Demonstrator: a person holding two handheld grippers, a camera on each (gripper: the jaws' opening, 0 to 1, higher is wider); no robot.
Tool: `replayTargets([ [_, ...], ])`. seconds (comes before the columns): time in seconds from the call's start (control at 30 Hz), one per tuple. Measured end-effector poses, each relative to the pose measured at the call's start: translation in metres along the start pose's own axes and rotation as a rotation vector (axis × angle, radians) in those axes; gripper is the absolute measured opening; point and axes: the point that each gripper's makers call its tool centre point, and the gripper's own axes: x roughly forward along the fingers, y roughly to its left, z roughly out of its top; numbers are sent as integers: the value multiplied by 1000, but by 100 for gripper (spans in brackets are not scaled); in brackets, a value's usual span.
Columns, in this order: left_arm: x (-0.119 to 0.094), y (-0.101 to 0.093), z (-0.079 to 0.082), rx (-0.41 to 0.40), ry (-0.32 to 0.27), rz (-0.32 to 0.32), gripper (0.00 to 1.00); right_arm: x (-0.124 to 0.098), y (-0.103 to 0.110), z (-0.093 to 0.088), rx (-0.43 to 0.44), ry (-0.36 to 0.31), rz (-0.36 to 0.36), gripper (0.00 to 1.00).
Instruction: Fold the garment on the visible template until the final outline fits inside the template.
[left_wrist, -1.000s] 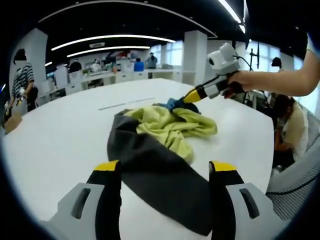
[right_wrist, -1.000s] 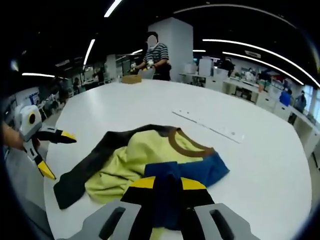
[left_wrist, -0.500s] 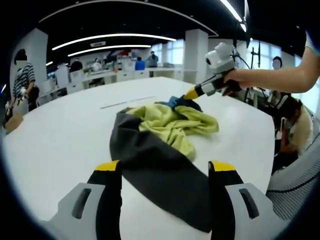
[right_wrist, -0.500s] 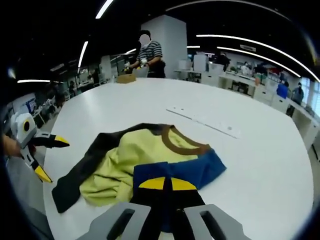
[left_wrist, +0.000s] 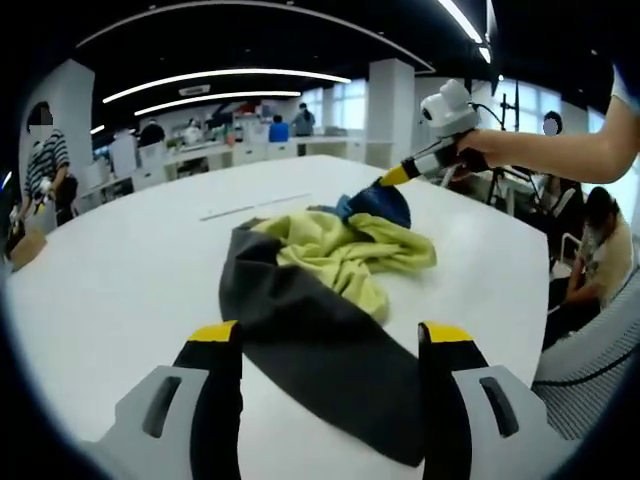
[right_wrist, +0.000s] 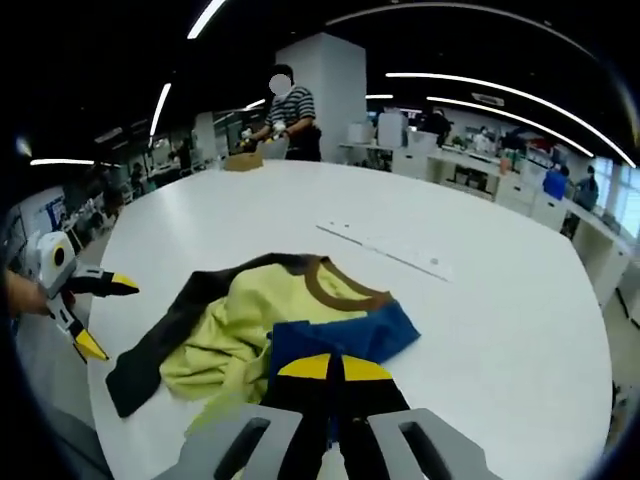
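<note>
Since the earlier frames the right hand-held gripper (left_wrist: 402, 174) has risen, drawing the blue part of the garment up off the heap; in the left gripper view the blue cloth now hangs as a small peak below its yellow tips, where before it lay low.

The crumpled garment of yellow-green, dark grey and blue fabric with a brown neckband (left_wrist: 330, 290) lies on the large white round-edged bench (left_wrist: 120, 290), nearer the edge at which the person stands than the far edge. Its dark grey panel (right_wrist: 150, 345) runs out toward the left hand-held gripper (right_wrist: 92, 313), ending near the bench edge. The yellow-green part is bunched in the middle, and the blue part (right_wrist: 345, 335) lies on the side of the right hand-held gripper.

The right hand-held gripper (right_wrist: 333, 368) has its jaws pressed together on the blue fabric, the cloth pinched between the yellow tips. The left hand-held gripper (left_wrist: 330, 335) has its jaws spread wide and grips nothing; the dark grey panel lies on the bench between and below them.

A thin white strip with small dots (right_wrist: 385, 252) lies flat on the bench beyond the garment, well apart from it. A person in a striped top (right_wrist: 285, 120) stands at the far edge of the bench.
</note>
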Motion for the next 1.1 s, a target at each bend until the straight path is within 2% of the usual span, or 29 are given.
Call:
replayTargets([
  [0.23,-3,2,-2,-3,-1,1,69,-20,-22,-1,-8,-1,-58,0],
  [0.5,-6,6,-6,-8,11,16,69,-39,-46,-14,25,12,-122,0],
  [0.67,-8,7,-17,-18,34,35,68,-50,-57,-25,52,20,-154,0],
  [1.1,-16,1,-61,-50,191,108,58,-68,-75,-43,124,25,-210,0],
])
